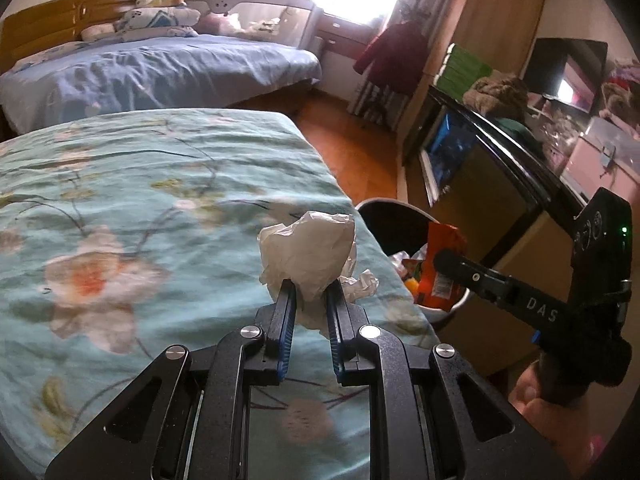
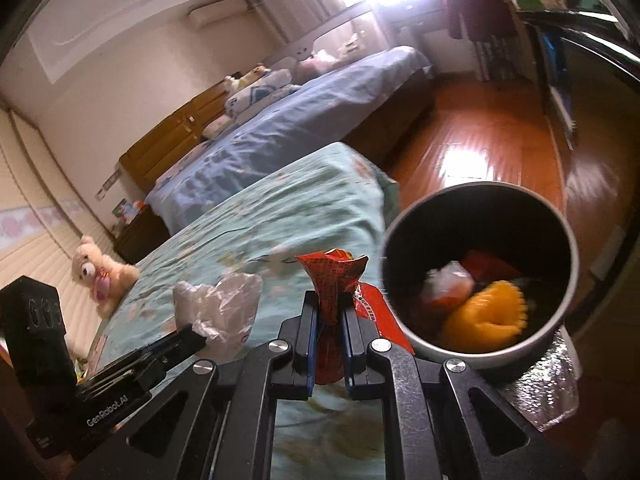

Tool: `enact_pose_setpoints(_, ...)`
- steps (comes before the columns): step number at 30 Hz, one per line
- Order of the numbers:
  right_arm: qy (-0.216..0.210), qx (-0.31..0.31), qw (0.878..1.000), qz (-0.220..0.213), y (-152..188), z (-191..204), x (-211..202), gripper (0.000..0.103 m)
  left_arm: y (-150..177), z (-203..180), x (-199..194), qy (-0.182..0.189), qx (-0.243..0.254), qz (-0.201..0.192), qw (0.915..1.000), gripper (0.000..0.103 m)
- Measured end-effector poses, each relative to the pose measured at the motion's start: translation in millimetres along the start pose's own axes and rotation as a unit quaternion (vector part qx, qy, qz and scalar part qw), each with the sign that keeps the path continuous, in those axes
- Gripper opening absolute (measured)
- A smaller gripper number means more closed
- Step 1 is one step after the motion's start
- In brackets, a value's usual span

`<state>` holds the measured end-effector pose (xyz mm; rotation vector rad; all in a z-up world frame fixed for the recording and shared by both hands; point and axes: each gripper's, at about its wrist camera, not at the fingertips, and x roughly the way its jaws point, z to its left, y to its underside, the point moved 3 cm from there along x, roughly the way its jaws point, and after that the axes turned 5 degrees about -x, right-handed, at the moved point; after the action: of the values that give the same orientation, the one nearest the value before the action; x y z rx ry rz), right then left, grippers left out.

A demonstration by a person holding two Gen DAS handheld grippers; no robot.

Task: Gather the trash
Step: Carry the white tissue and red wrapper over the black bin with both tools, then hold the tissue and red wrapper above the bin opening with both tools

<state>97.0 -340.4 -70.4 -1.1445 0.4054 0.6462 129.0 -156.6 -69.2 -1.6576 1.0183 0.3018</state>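
Note:
My left gripper (image 1: 311, 286) is shut on a crumpled white tissue (image 1: 308, 250), held over the edge of the floral teal bedspread (image 1: 132, 216). To its right, my right gripper (image 1: 444, 260) pinches a red snack wrapper (image 1: 440, 268) just above the round trash bin (image 1: 450, 312). In the right wrist view, that right gripper (image 2: 330, 312) is shut on the red wrapper (image 2: 330, 284), with the bin (image 2: 404, 224) close on the right, holding orange peel and other scraps. The left gripper (image 2: 198, 334) with its white tissue (image 2: 220, 308) shows at the left.
A second bed with blue sheets (image 1: 160, 68) lies beyond. A dark glass-fronted cabinet (image 1: 480, 168) stands right of the bin, across the wooden floor (image 2: 480, 140). A teddy bear (image 2: 100, 276) sits at the teal bed's far side. A hand (image 1: 532, 396) grips the right tool.

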Motion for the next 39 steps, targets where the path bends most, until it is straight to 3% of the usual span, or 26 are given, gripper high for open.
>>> enact_pose_setpoints(15,0.037,0.03,0.998,-0.031,-8.2,-48.5,-30.0,0.01,-9.3,-53.4,15.0,0.023,0.052,0.006,0.9984,0.014)
enact_pose_setpoints(39,0.067,0.038,0.997,-0.031,-23.5,-82.2,-23.9,0.011,-19.2,-96.8,49.5,0.029,0.09,0.022,0.9952,0.014)
